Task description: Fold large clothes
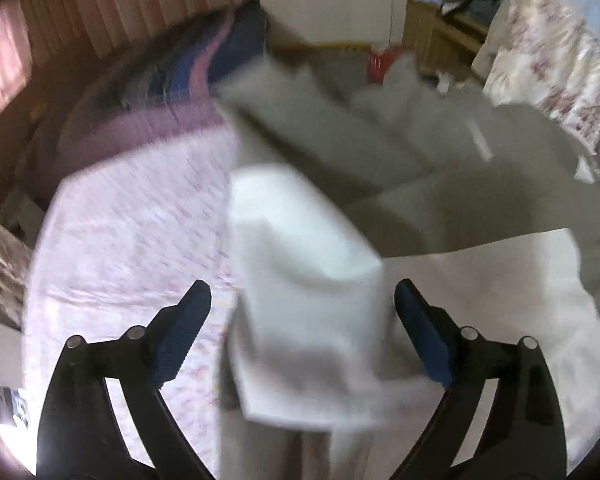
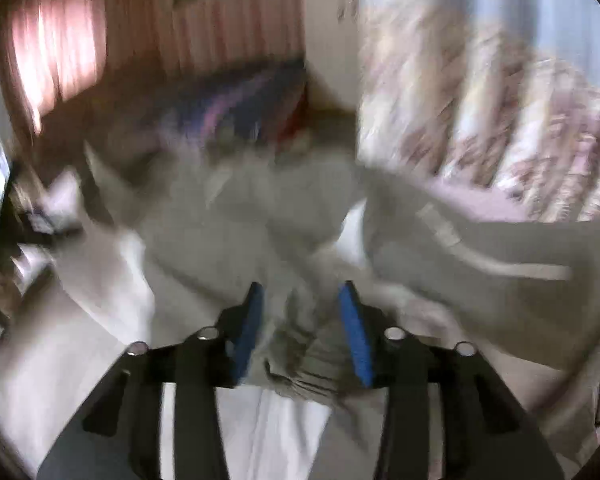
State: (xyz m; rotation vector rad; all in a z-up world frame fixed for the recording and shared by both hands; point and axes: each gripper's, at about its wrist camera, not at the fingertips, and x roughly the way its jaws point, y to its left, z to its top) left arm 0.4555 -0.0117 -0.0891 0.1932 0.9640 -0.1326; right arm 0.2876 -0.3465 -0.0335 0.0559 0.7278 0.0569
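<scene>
Grey-and-white garment (image 1: 308, 264) sprawls rumpled over my bed (image 1: 131, 240), filling centre and right of both blurred frames, one pale fold hanging between my left hand-held gripper's (image 1: 302, 292) wide-spread fingers. My right hand-held gripper (image 2: 302, 294) pinches a ribbed grey edge low in frame. No readable writing shows.

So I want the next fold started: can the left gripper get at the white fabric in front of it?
Probably yes. The left gripper is wide open, and the white fabric already hangs between its fingers with nothing across it. Motion blur hides whether the pads touch.
</scene>
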